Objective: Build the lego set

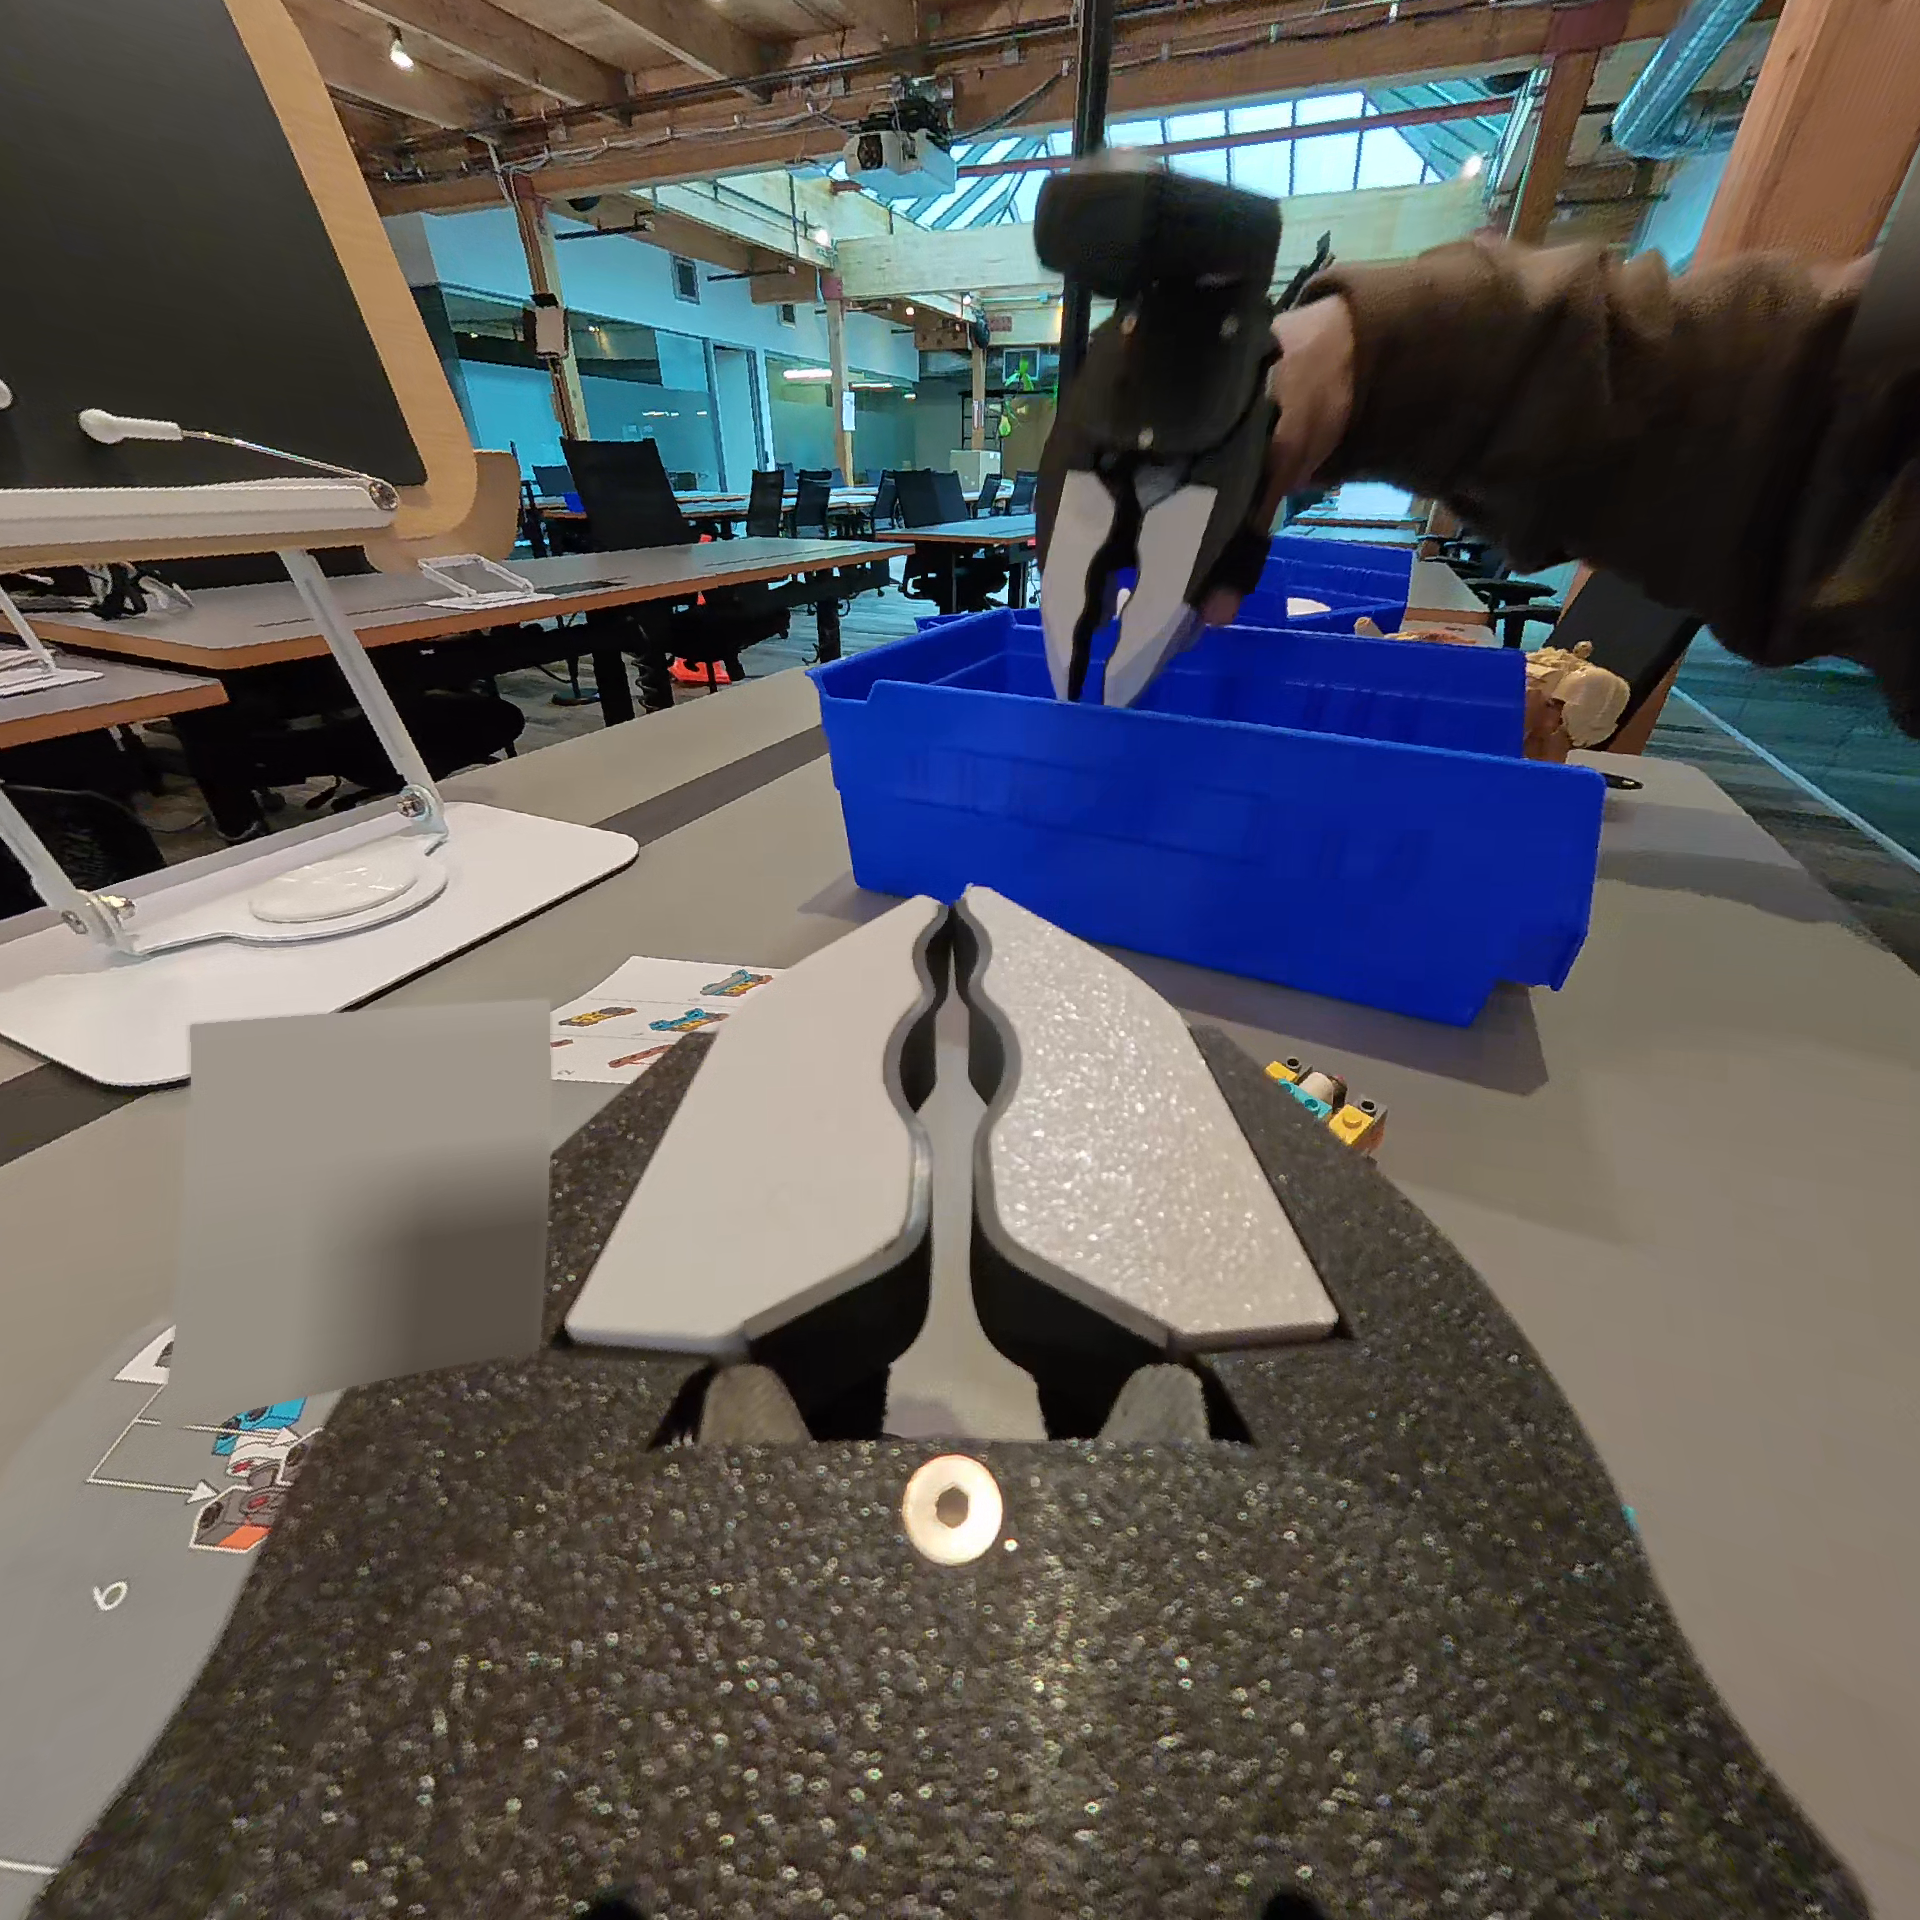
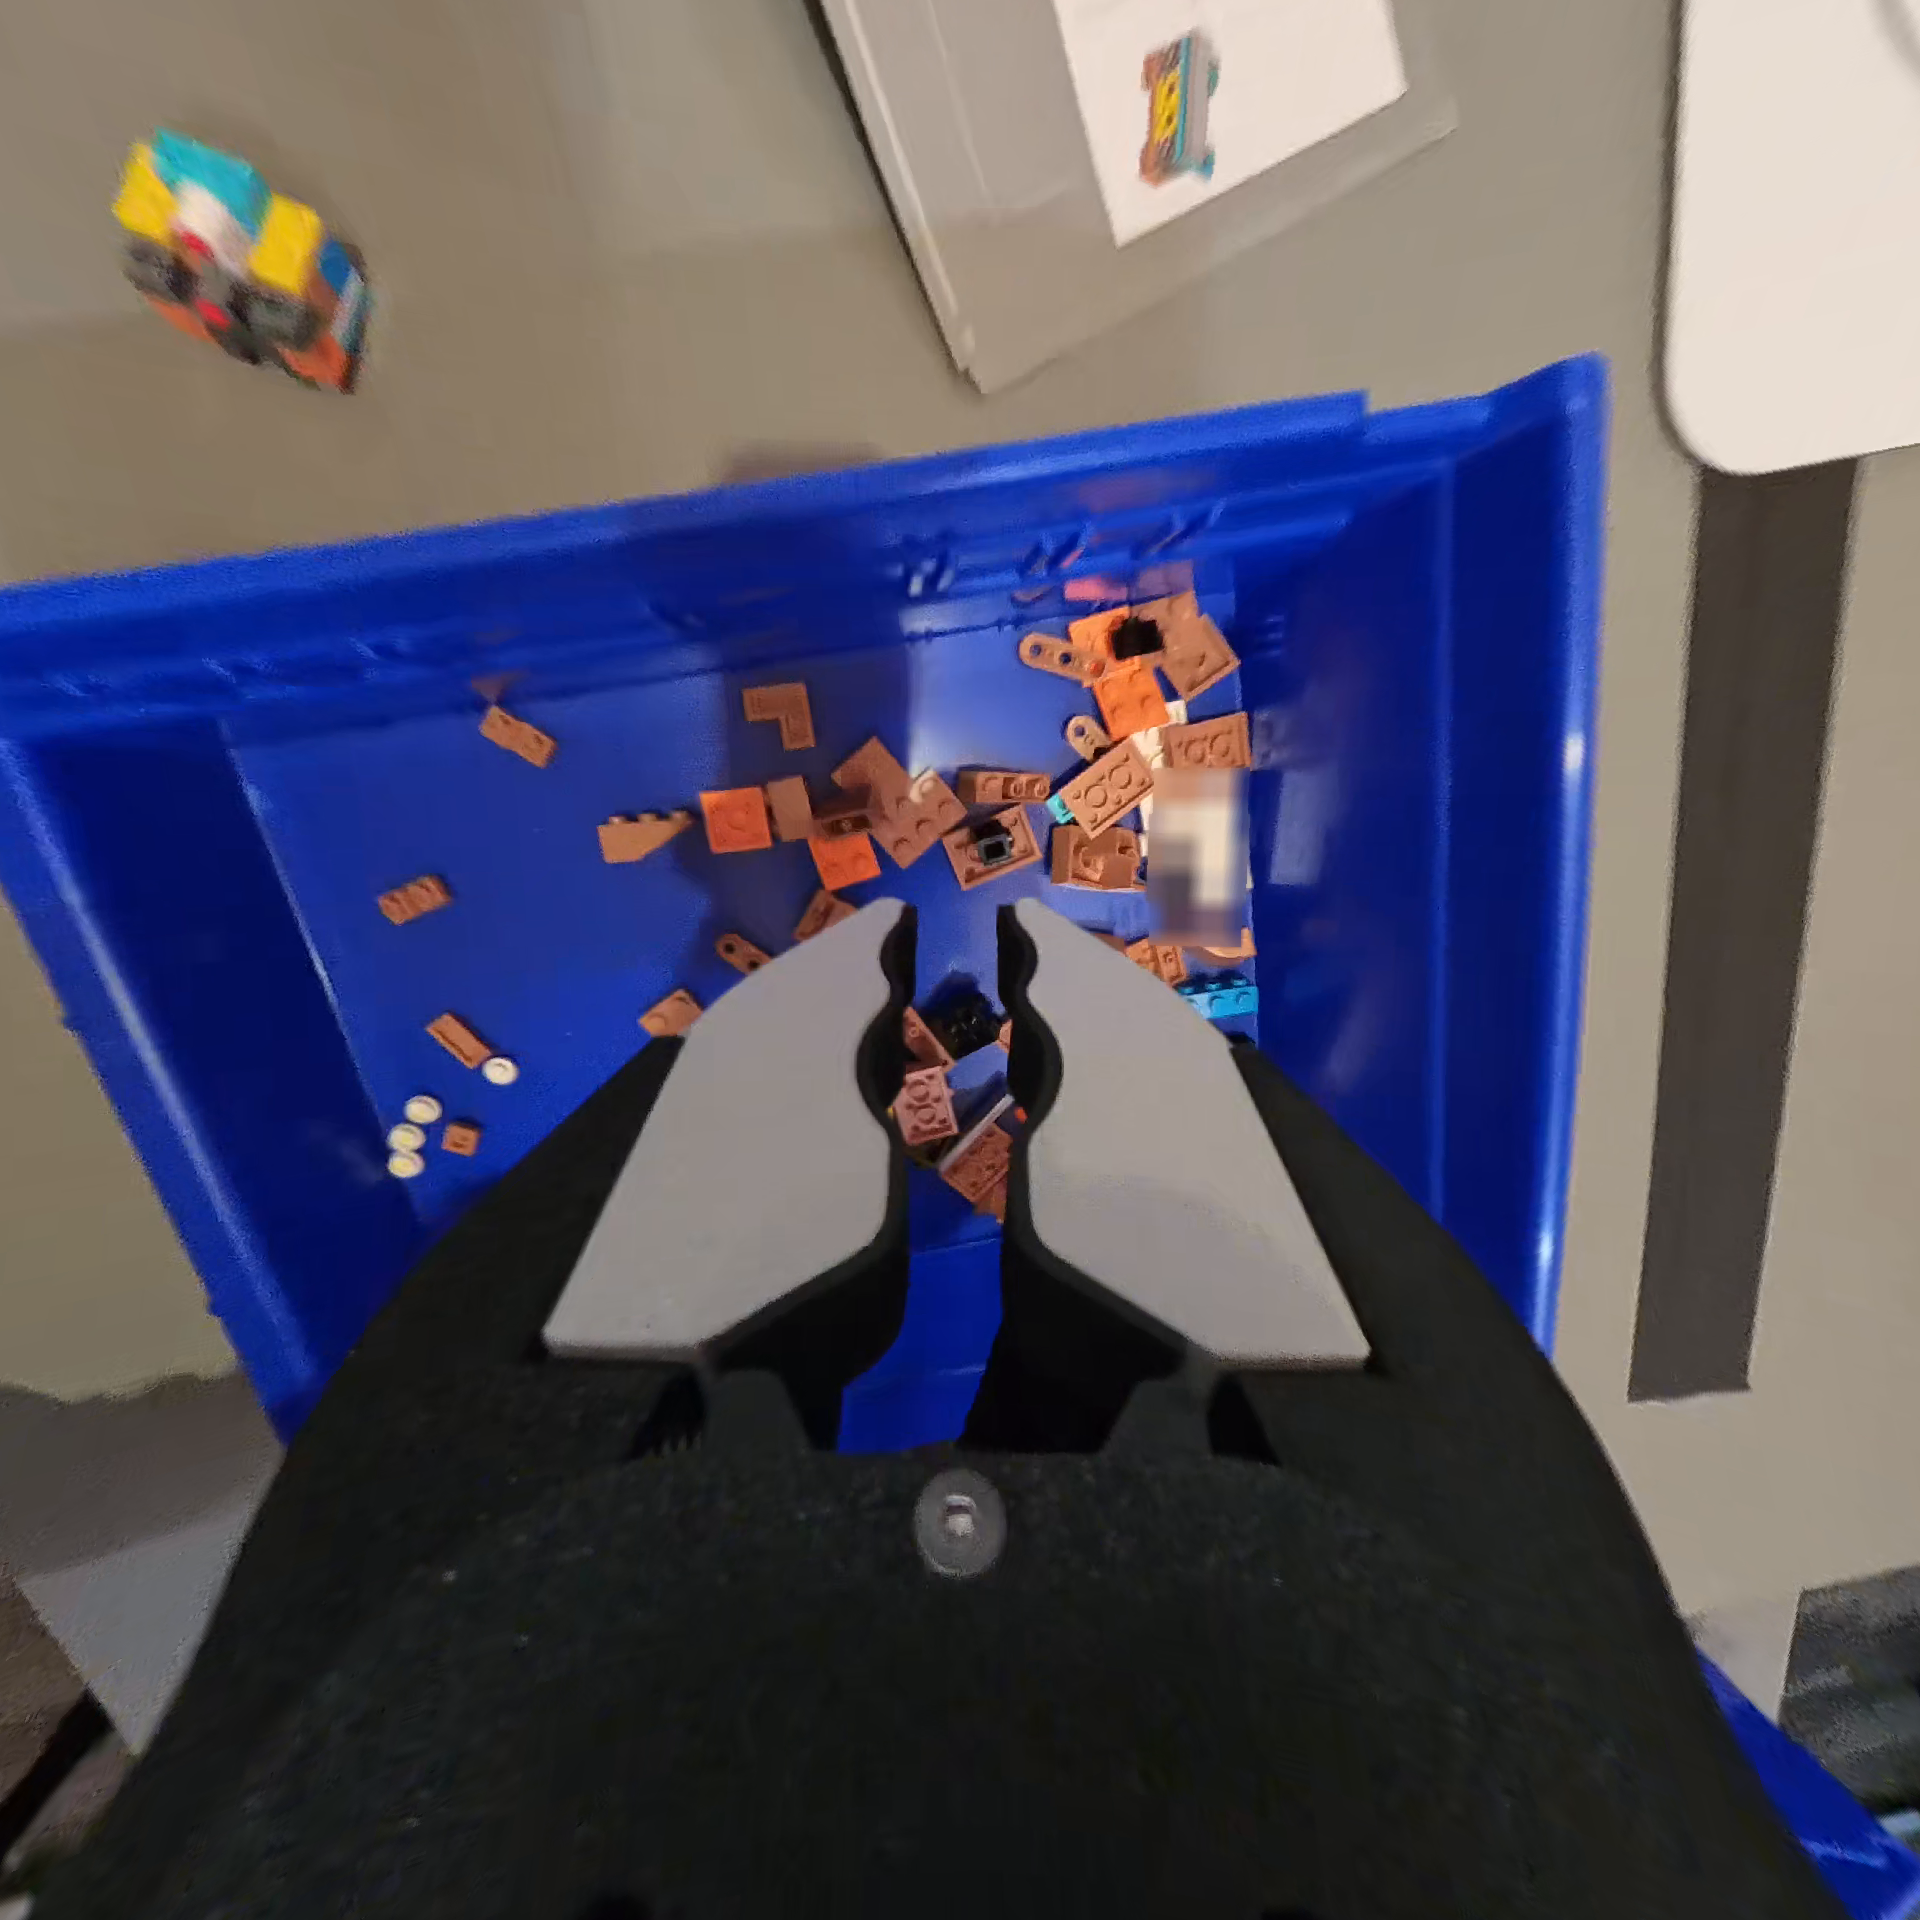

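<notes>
My right gripper (image 2: 956, 914) is open with a narrow gap and empty. It points down into a blue bin (image 2: 1507, 831), above several loose brown and orange bricks (image 2: 894, 810). More bricks (image 2: 935, 1112) show between its fingers. In the left wrist view it (image 1: 1096, 691) dips into the bin (image 1: 1195, 831), held by a hand in a brown sleeve. My left gripper (image 1: 951, 914) is shut and empty, low over the grey table in front of the bin. A small, partly built model, yellow, teal and orange, (image 2: 244, 260) stands on the table beside the bin; it also shows in the left wrist view (image 1: 1330, 1107).
Instruction sheets (image 1: 665, 1013) lie on the table left of my left gripper; one sheet (image 2: 1226, 104) lies beyond the bin. A white tablet stand (image 1: 312, 904) occupies the left side. A second blue bin (image 1: 1340, 582) sits behind the first. Small white round pieces (image 2: 416, 1132) lie in the bin's corner. My right fingertips sit around 25 cm from my left ones.
</notes>
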{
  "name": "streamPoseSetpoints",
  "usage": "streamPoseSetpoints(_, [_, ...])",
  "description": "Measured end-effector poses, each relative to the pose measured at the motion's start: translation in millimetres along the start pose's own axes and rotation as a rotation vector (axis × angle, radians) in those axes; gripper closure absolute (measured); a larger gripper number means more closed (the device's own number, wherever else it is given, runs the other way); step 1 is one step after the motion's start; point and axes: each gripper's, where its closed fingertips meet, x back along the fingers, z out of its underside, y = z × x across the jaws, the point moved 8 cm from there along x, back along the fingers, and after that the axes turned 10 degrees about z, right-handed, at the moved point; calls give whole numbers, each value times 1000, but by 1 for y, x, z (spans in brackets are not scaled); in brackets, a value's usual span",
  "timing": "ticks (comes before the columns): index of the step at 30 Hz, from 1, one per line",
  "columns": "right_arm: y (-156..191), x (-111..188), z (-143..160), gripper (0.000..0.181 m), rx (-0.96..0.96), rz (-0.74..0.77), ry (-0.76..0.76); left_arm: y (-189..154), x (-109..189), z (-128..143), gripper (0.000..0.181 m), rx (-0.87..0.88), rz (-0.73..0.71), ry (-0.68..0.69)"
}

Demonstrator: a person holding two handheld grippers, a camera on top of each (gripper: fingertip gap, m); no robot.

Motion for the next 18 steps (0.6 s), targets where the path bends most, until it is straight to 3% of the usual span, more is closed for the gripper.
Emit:
streamPoseSetpoints(11, [-11,-73,-10,166,154,-82,29,1,1,0,181,12,10,-10])
streamPoseSetpoints(18, [-22,-80,4,168,115,-77,120,2,2,0,181,22,17,-19])
